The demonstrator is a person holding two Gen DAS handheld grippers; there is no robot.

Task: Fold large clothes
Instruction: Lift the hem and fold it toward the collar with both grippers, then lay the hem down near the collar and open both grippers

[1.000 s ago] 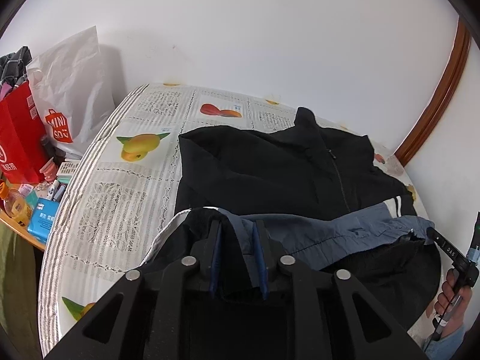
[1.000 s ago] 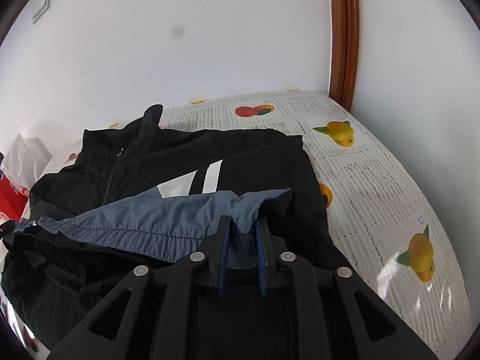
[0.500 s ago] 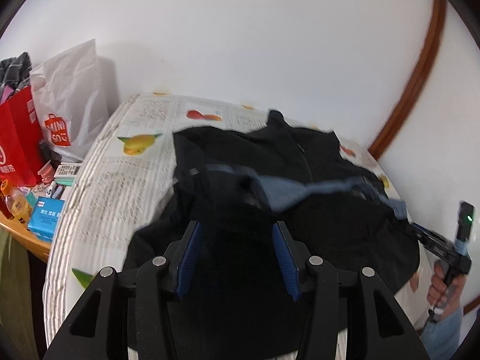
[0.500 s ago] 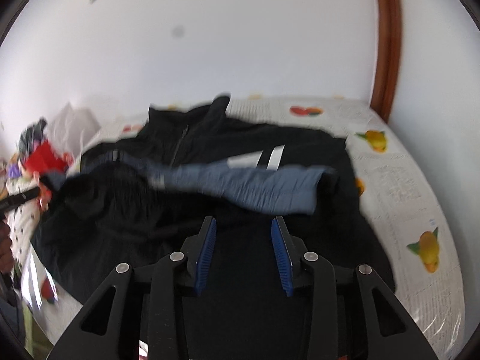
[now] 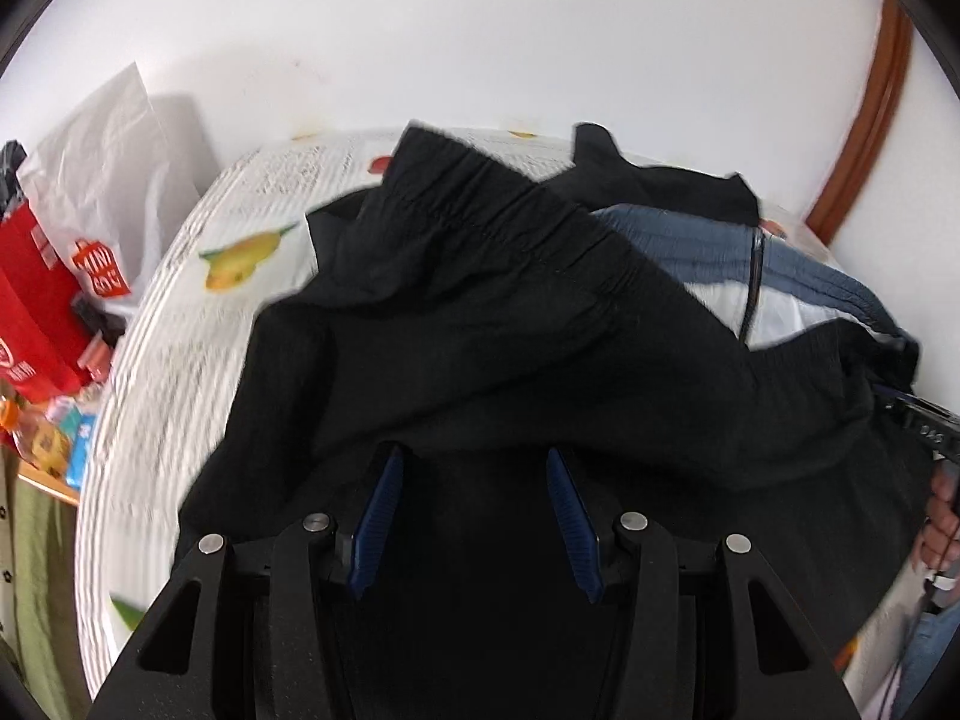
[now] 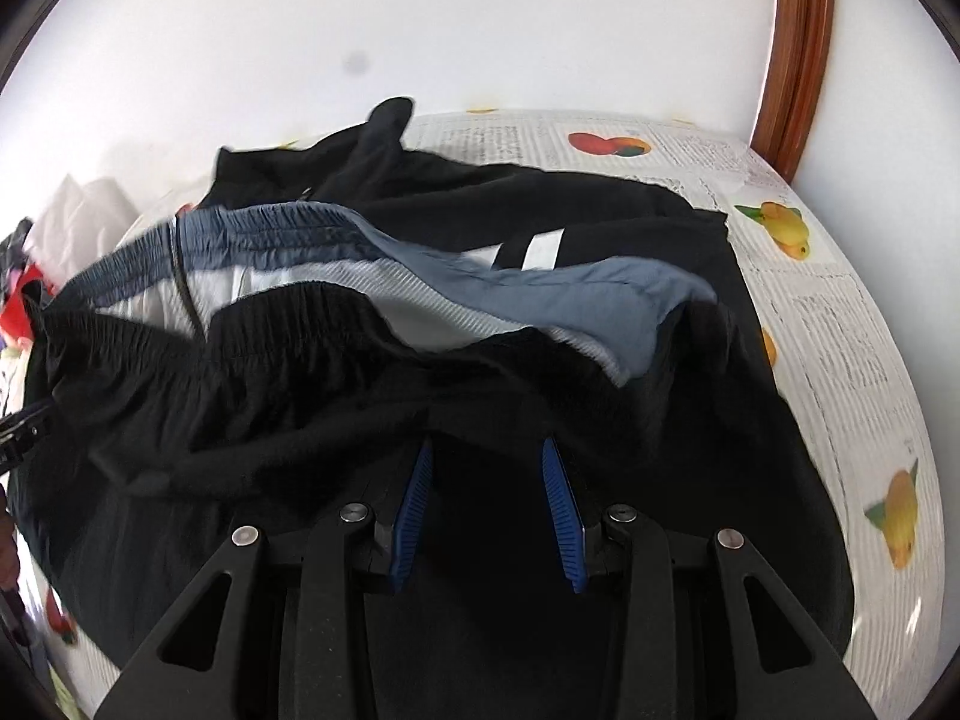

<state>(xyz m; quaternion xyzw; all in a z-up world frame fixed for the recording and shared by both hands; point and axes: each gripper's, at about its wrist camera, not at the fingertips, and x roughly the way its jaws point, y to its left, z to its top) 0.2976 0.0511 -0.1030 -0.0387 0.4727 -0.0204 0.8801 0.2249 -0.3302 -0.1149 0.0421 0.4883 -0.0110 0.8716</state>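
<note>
White walls are backing a fruit-printed tablecloth [image 6: 840,312], on which a black zip jacket with blue-grey lining [image 5: 480,324] is being laid, bunched centrally. Left gripper [image 5: 474,468] and right gripper [image 6: 487,450], at 6 o'clock, are being held spread, pinching nothing.

1. A white plastic bag [image 5: 114,180] at the left edge of the left wrist view carries an orange shopping-bag logo reading "MINI SO".
2. The red bag [image 5: 30,312] just in front of it bears white marks, too cut off to read.
3. The tablecloth [image 6: 828,312] is printed with blocks of newspaper-like text beside fruit pictures; the letters are too small and blurred to read.
</note>
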